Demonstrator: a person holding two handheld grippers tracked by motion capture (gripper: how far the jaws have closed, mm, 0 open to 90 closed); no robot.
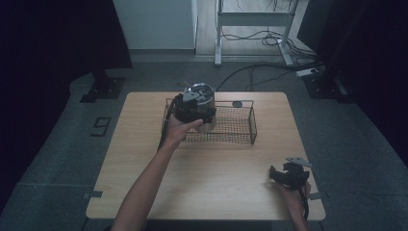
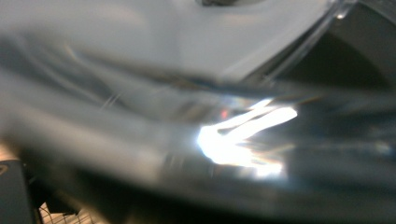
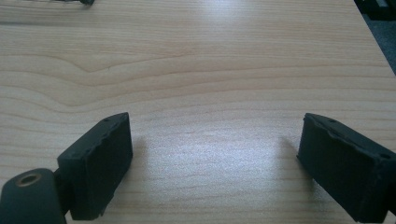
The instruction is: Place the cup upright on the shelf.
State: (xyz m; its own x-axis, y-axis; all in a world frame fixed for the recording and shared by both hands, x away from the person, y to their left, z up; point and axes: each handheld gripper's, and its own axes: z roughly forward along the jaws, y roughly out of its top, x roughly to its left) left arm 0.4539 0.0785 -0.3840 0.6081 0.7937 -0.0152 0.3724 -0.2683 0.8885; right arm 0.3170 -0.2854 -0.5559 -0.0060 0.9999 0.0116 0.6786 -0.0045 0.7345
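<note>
The high view shows 1 table [image 1: 144, 168], 1 wire basket [image 1: 240, 127], 1 metal pot [image 1: 204, 96] and 2 grippers, each held in 1 hand. The basket sits on the table toward 12 o'clock, with the pot at the basket's 9 o'clock end; whether the pot rests on the basket floor or is raised cannot be told. The left gripper [image 1: 192, 108] is against the pot's near side, with the left hand [image 1: 177, 131] just below it at 6 o'clock. In the left gripper view a blurred, shiny metal surface with 1 bright glare patch lies close to the lens; the jaws are hidden, so their state cannot be told. The right gripper [image 1: 275, 174] lies low at the table's 5 o'clock corner, well apart from the basket. In the right gripper view, the right gripper [image 3: 215, 163] has its 2 black jaws spread wide over bare wood, with nothing between them. On the floor at the table's 9 o'clock side, 1 marking reads "9" [image 1: 101, 126]. No other writing is legible.
</note>
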